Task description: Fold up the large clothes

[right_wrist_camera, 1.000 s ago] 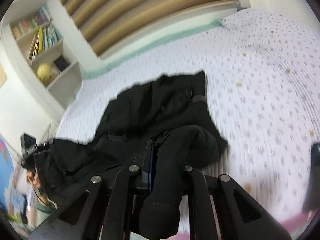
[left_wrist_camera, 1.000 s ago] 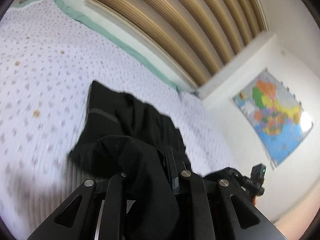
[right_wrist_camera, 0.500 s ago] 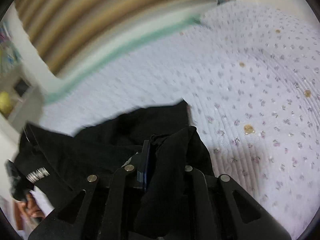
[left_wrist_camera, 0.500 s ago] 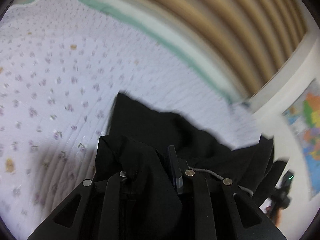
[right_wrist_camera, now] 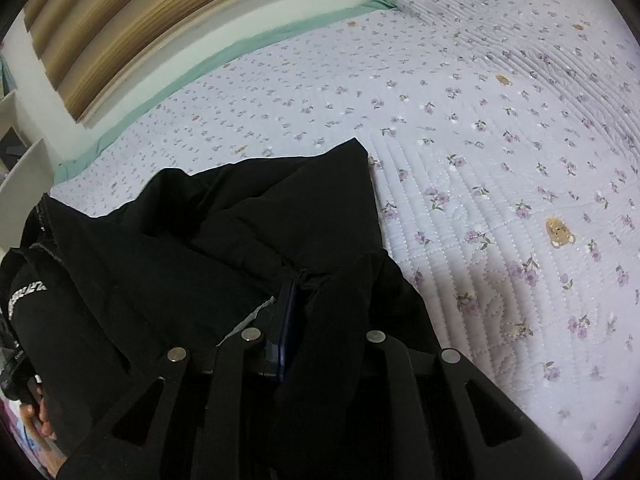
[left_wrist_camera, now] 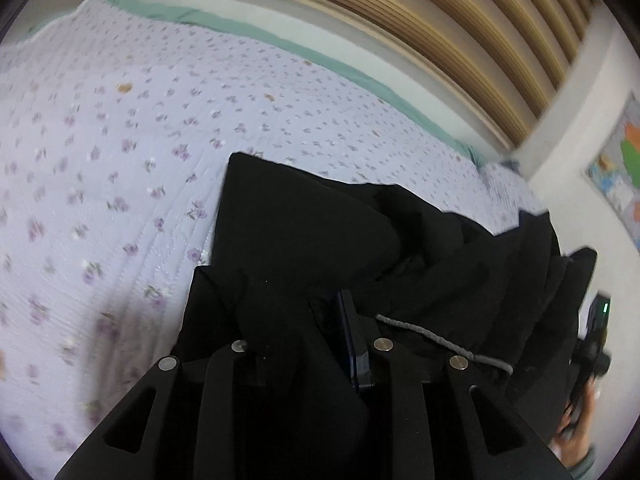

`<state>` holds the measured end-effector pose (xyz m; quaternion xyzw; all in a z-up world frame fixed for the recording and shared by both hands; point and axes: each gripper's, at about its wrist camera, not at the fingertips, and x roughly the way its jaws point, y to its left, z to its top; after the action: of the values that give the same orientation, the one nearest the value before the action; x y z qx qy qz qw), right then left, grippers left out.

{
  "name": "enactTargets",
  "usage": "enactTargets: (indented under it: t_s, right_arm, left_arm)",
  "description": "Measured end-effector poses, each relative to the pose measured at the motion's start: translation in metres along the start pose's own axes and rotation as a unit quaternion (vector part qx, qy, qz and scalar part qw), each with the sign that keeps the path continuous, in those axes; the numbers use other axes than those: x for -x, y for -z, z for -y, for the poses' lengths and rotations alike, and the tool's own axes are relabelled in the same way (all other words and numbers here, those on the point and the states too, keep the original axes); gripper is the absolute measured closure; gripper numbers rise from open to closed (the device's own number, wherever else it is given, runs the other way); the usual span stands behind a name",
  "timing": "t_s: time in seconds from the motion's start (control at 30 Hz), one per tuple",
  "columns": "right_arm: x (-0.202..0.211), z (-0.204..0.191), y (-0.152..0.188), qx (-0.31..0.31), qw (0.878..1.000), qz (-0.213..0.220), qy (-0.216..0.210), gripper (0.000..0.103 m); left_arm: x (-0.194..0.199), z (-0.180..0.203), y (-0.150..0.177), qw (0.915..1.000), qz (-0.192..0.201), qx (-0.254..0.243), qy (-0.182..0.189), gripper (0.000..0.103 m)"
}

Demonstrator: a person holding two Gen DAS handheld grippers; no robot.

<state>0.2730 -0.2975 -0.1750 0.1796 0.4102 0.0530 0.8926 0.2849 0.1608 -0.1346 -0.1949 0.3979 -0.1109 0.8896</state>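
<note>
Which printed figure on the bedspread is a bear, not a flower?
The tan bear on the bedspread, right of the black garment; the prints around it are purple flowers.

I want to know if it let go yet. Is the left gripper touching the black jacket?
Touching. In the left wrist view the black jacket drapes between and over the left gripper, whose jaws are opening.

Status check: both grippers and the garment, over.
Left hand-held gripper and right hand-held gripper opening, cloth between both. Black fabric garment bunched on floral quilted bedspread. Nothing blocking.
</note>
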Motion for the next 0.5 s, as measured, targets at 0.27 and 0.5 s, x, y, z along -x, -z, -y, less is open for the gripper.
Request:
enactTargets:
  t_s: [0.27, 0.5]
  right_arm:
    - [0.106, 0.008, -0.005, 0.018, 0.993, 0.052, -0.107, 0.028]
    - [0.134, -0.018, -0.006, 0.086, 0.989, 0.095, -0.074, 0.015]
  left_arm:
    - [0.111, -0.016, -0.023, 0.9730, 0.009, -0.031, 0.228, 0.026]
    - [0.135, -0.033, -0.026, 0.9897, 0.051, -0.015, 0.133, 0.022]
